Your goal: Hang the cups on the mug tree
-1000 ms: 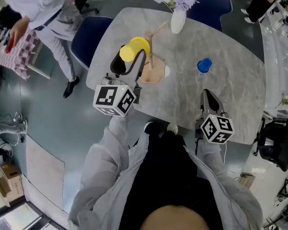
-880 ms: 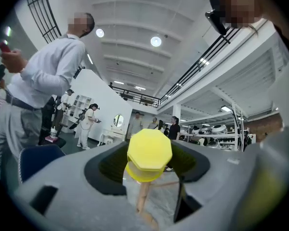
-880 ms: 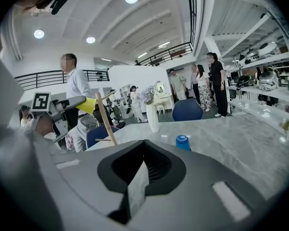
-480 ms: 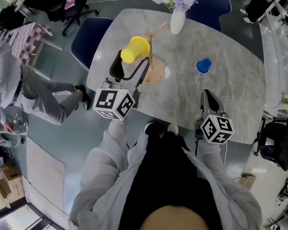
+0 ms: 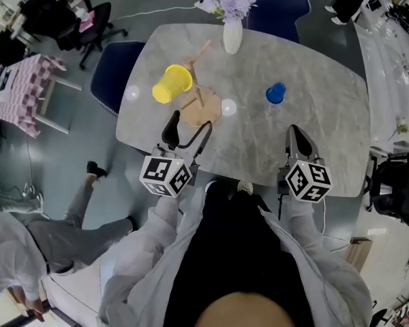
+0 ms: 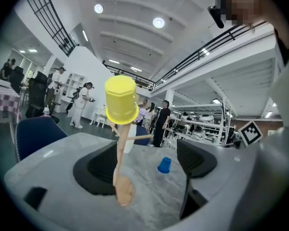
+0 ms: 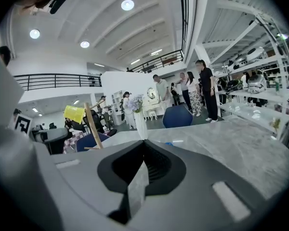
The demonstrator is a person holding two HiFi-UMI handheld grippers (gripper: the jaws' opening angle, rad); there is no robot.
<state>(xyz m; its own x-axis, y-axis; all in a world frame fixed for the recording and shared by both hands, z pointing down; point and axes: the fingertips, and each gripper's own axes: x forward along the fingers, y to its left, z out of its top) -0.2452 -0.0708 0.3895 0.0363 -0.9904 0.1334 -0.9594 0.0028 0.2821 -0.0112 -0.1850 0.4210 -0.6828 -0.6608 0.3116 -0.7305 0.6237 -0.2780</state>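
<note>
A yellow cup (image 5: 172, 84) hangs upside down on an upper peg of the wooden mug tree (image 5: 199, 109), which stands at the table's left. In the left gripper view the yellow cup (image 6: 120, 100) tops the tree's trunk (image 6: 120, 160). My left gripper (image 5: 186, 132) is drawn back from the tree toward the near edge; its jaws (image 6: 147, 165) stand wide apart with nothing held. A blue cup (image 5: 275, 92) sits upside down on the table to the right, also seen as the blue cup (image 6: 164, 165). My right gripper (image 5: 298, 144) rests near the front edge, its jaws (image 7: 142, 170) together and empty.
The grey marble table (image 5: 313, 80) carries a white vase of flowers (image 5: 232, 36) at its far edge. A blue chair (image 5: 112, 73) stands left of the table, another blue chair (image 5: 276, 2) behind it. A person (image 5: 27, 244) passes on the floor at lower left.
The left gripper has opened off the yellow cup and pulled back toward me; the cup stays hanging on the tree. The right gripper has not moved.
</note>
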